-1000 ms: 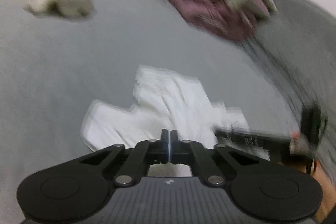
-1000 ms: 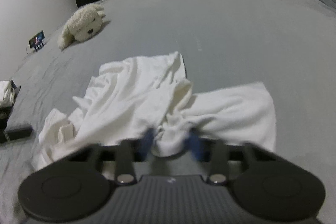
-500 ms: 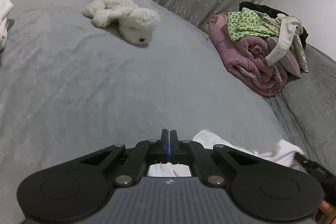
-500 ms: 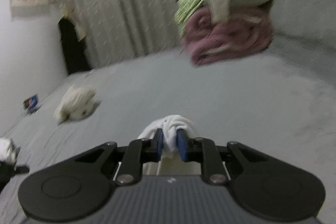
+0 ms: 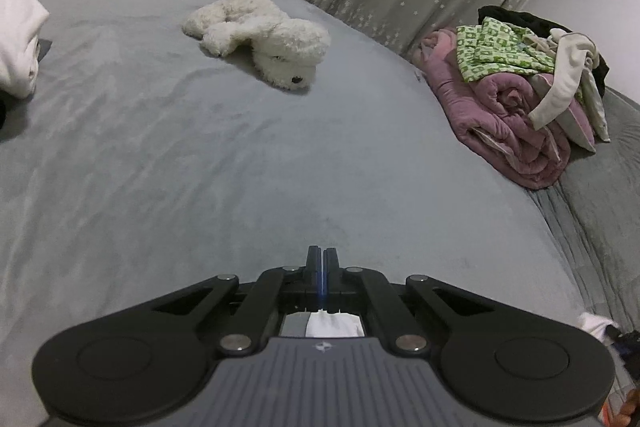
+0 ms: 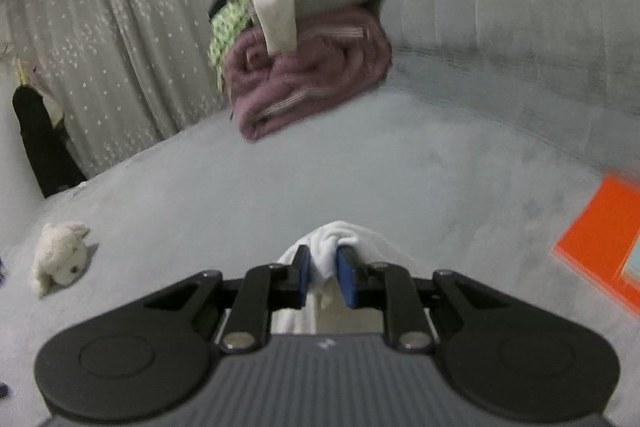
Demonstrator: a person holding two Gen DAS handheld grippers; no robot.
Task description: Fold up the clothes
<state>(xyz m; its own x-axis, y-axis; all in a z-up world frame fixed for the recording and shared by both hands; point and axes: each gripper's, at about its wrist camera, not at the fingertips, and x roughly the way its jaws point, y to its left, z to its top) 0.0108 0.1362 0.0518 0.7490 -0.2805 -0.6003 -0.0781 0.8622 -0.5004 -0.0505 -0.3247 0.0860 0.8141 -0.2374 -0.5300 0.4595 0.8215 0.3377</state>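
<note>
Right wrist view: the right gripper [image 6: 325, 267] is clamped on a bunched fold of the white garment [image 6: 334, 239], cloth bulging up past the blue pads and hanging below them. Over on the left wrist view, the left gripper [image 5: 321, 263] has its fingers pressed together; white cloth shows beneath them, likely pinched thin, though the contact is hard to see. Beyond lies the grey bed [image 5: 200, 155], a white plush dog [image 5: 264, 39] well ahead, and a pile of clothes on a pink blanket [image 5: 516, 107] off right. An orange book [image 6: 600, 239] sits at the right edge.
</note>
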